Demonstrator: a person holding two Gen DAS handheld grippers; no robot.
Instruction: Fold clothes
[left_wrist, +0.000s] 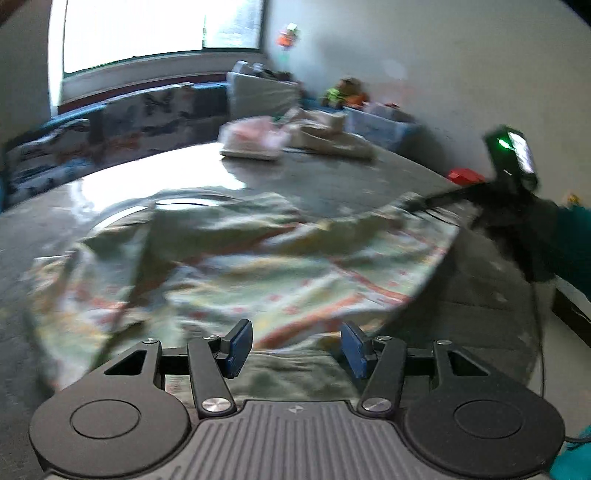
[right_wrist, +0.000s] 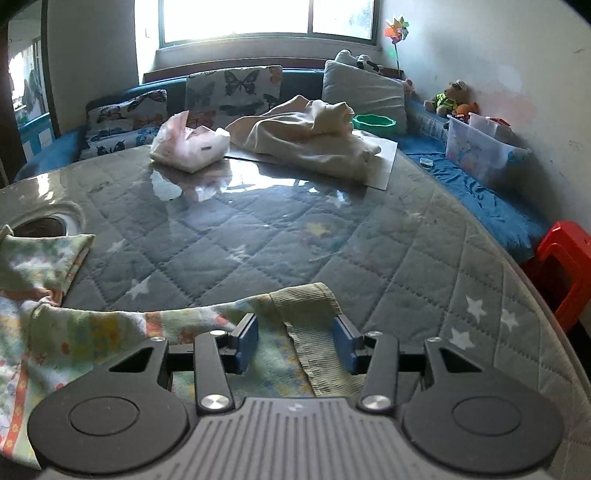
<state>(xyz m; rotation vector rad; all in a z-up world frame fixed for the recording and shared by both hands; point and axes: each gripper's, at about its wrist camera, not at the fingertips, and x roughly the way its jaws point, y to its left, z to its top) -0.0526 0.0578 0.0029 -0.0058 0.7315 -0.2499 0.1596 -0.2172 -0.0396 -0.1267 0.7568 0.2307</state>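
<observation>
Pale green printed cloth, a small garment (right_wrist: 92, 332) with orange and yellow patches, lies spread on the grey quilted table top (right_wrist: 277, 240) at its near edge. The right gripper (right_wrist: 295, 347) hangs just above the garment's ribbed cuff (right_wrist: 314, 325), its blue pads standing apart with the cuff lying between them but not pinched. The left gripper (left_wrist: 297, 349) is likewise parted over the garment's near hem, pads clear of the cloth; that view is blurred. At the far side of the table sit a folded pink garment (right_wrist: 188, 147) and a crumpled cream garment (right_wrist: 306, 136), the cream one resting on a flat grey sheet (right_wrist: 384, 166). Beyond them, a green bowl (right_wrist: 375, 123) stands on the blue bench (right_wrist: 480, 188); what it holds cannot be told. Further right on the bench a clear plastic bin (right_wrist: 480, 151) holds toys and a white item, with a stuffed toy (right_wrist: 448, 98) just behind it. A red stool (right_wrist: 565, 258) stands beside the table.
</observation>
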